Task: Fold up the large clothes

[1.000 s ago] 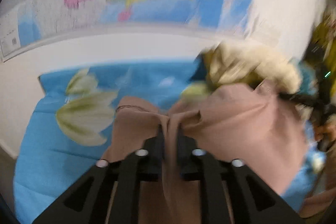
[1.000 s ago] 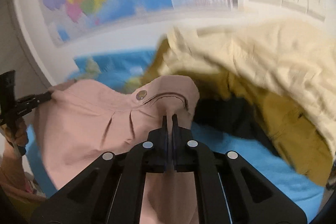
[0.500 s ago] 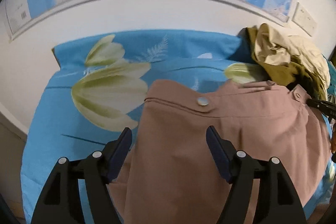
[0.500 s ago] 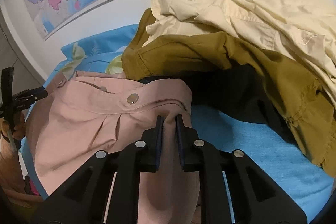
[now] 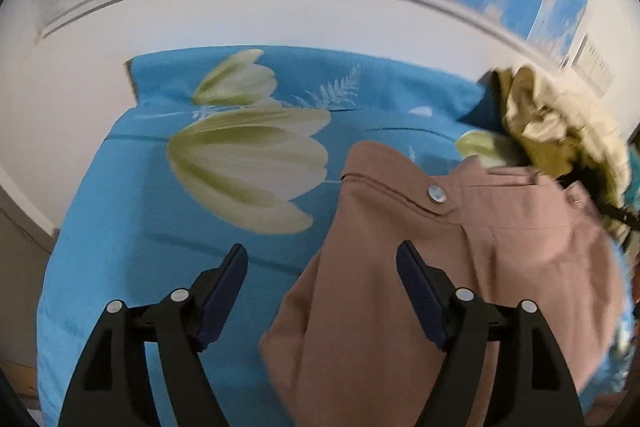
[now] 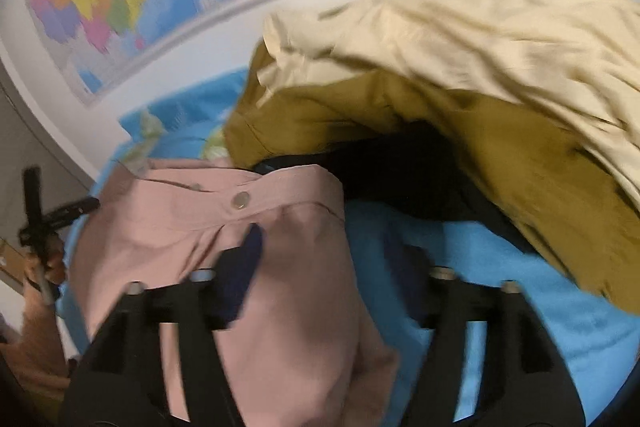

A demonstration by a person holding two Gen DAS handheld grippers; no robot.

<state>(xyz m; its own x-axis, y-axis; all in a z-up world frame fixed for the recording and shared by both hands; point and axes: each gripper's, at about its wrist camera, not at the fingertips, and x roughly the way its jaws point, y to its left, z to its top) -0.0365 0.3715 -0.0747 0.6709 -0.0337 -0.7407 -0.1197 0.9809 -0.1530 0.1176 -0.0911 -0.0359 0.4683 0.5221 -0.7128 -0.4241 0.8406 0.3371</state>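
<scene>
Both grippers have just been opening: the left gripper point(image 5: 320, 287) and the right gripper point(image 6: 324, 255) now stand spread, pinching nothing, where a second ago each clamped the waistband. The pink trousers point(image 5: 460, 267) lie released on the blue bedsheet point(image 5: 140, 247), waistband toward the wall edge, beside the heap of clothes point(image 6: 460, 75) at the far right corner. Through the blur they seem laid flat, so folding can probably start.

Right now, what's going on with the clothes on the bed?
A person with a claw in each hand is working on the pink trousers, which lie waistband-up on the blue floral sheet. Both the left claw and the right claw have just been opening and now stand open with nothing pinched, the trousers lying loose under them. A heap of cream and mustard clothes waits beside them.
</scene>
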